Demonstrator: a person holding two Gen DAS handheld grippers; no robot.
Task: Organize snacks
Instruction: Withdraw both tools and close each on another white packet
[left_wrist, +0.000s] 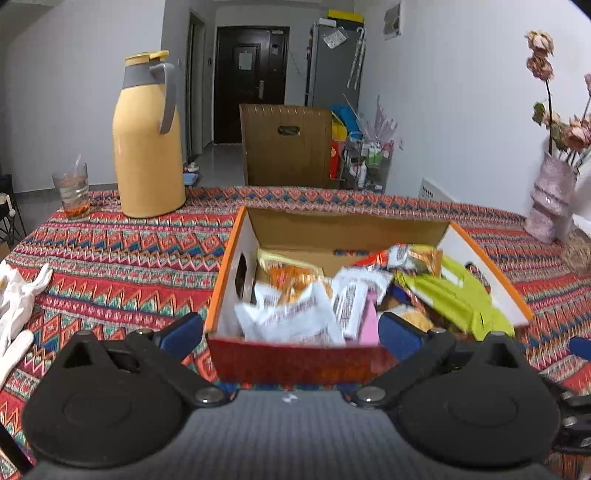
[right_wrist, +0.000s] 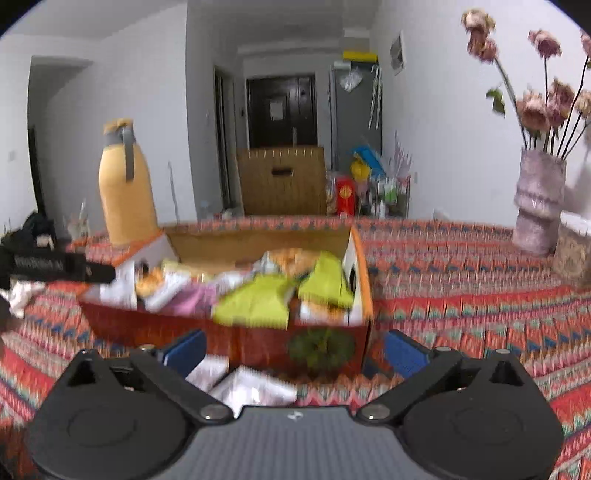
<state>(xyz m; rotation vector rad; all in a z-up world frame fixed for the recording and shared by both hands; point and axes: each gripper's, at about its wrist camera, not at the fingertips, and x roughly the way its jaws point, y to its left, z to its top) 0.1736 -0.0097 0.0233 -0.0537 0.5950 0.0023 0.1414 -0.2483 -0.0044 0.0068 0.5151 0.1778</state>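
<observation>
The snack box (left_wrist: 295, 360) sits mid-worktop (left_wrist: 122, 243), crammed with packets (left_wrist: 291, 314). Left tongs (left_wrist: 291, 330) gape wide, empty, straddling its near wall. Right tongs (right_wrist: 293, 350), equally wide and empty, alone reveal loose white packets (right_wrist: 255, 386) at six o'clock. Only the left view shows the glass (left_wrist: 72, 192) at ten o'clock.

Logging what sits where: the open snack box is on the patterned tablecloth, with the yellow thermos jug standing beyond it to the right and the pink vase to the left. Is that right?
Not quite: the sides are swapped. The left wrist view shows the yellow thermos jug beyond the snack box to the left, and the pink vase to the right. The box is open, on the patterned tablecloth.
</observation>
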